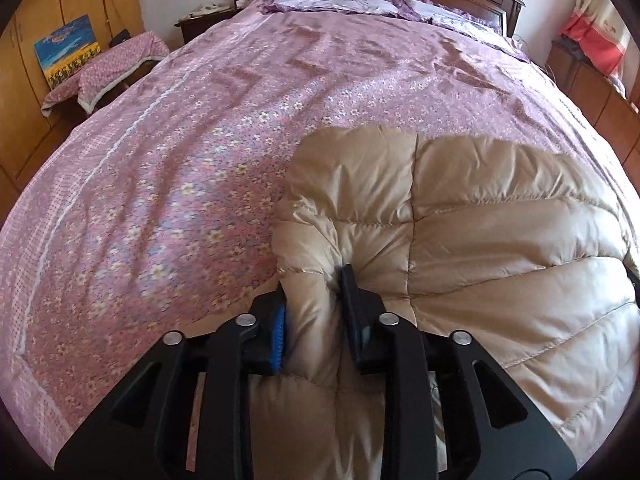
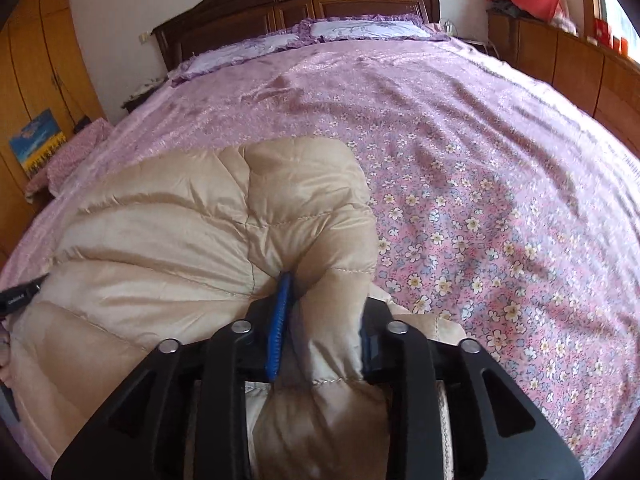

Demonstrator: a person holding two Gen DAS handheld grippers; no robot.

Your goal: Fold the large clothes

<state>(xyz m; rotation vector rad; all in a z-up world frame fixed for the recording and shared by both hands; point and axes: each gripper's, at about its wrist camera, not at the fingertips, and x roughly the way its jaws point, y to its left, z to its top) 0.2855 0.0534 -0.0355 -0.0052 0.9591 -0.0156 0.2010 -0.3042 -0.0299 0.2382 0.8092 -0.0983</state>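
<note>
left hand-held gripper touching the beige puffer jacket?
Touching. Left wrist view: left hand-held gripper has both fingers pressed into a pinched fold of the puffer jacket.

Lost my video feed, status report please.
Left gripper shut on beige puffer jacket. Right gripper shut on it too. Jacket bunched on floral bedspread. Nothing in the way.

Left gripper (image 1: 313, 312): matte black plastic linkage arms with triangular cut-outs, four round silver pivot pins, blue ribbed pad on the left finger (image 1: 280, 338), black finger opposite. Right gripper (image 2: 322, 322): same black frame, four silver pins, blue ribbed pad (image 2: 279, 330) on its left finger, black on the other.
</note>
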